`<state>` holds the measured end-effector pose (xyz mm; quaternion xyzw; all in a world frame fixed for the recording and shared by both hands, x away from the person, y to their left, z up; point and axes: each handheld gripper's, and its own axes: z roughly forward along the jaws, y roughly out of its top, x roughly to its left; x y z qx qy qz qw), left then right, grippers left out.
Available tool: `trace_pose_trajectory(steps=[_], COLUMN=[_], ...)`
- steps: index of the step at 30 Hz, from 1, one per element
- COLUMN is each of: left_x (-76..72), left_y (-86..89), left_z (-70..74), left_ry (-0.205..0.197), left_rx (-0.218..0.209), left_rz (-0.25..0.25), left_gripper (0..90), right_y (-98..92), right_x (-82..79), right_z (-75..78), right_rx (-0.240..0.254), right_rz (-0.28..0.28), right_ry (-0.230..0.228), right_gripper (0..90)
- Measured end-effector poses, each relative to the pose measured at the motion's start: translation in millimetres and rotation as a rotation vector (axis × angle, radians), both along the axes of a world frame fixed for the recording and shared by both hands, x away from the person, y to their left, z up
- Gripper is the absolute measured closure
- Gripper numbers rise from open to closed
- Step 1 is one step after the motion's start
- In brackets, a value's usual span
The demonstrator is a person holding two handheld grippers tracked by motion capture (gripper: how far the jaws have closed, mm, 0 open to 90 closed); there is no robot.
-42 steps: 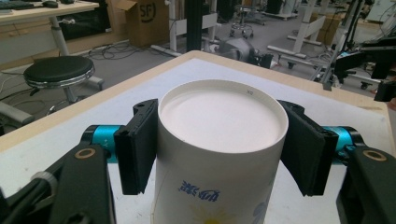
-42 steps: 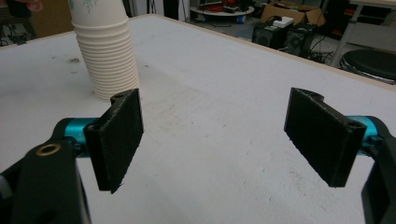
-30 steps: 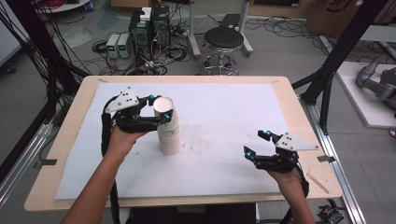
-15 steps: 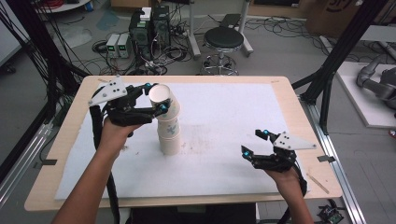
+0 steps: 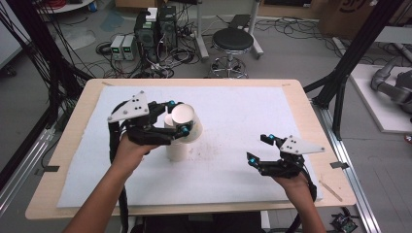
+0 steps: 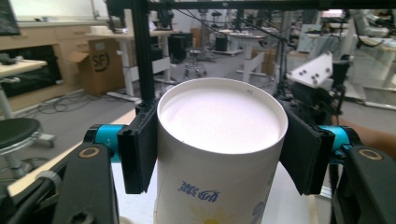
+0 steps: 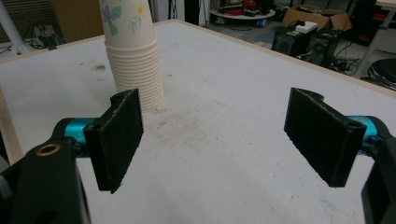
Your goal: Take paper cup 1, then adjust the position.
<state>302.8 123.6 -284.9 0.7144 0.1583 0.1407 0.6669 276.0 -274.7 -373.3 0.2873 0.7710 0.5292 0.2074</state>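
left gripper (image 6: 219, 144) clamps smooth paper cup (image 6: 219, 140), tilted | ribbed cup stack (image 7: 133, 70) stands left | right gripper (image 7: 219, 140) wide open, empty

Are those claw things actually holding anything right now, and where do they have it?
The left gripper clamps the top paper cup by its sides, near its closed base, tilting it off the cup stack. The right gripper is open, holding nothing.

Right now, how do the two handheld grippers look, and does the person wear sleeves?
Both grippers are black. The left gripper and right gripper each carry a grey three-cornered plate with small dark holes on top. Each has two flat, black, rectangular fingers on blue cylindrical mounts, with brass-coloured rings on the black links. A black cable trails from the left one. No sleeves show on the forearms.
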Motion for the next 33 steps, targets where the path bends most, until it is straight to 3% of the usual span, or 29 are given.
trace_pose_trajectory(steps=[5, 11, 26, 33], left_x=[-2.2, -3.7, -5.8, -11.0], left_y=[-9.4, -11.0, -12.5, -22.7], left_z=[-11.4, -25.9, -36.2, -45.5], left_ry=[0.012, 0.035, 0.056, 0.068], left_rx=[0.015, 0.017, 0.005, 0.040], left_rz=[-0.035, -0.035, -0.056, -0.093], left_gripper=[35.3, 35.4, 35.3, 35.4], right_y=[2.4, 10.2, 19.8, 27.4], right_x=[1.4, 5.1, 4.0, 2.7], right_z=[2.2, 3.5, 6.5, 4.7], right_rx=[0.011, 0.001, 0.007, 0.020], right_rz=[0.014, 0.045, 0.114, 0.170], right_ry=[0.010, 0.013, 0.023, 0.025], right_gripper=[20.1, 20.1, 20.2, 20.1])
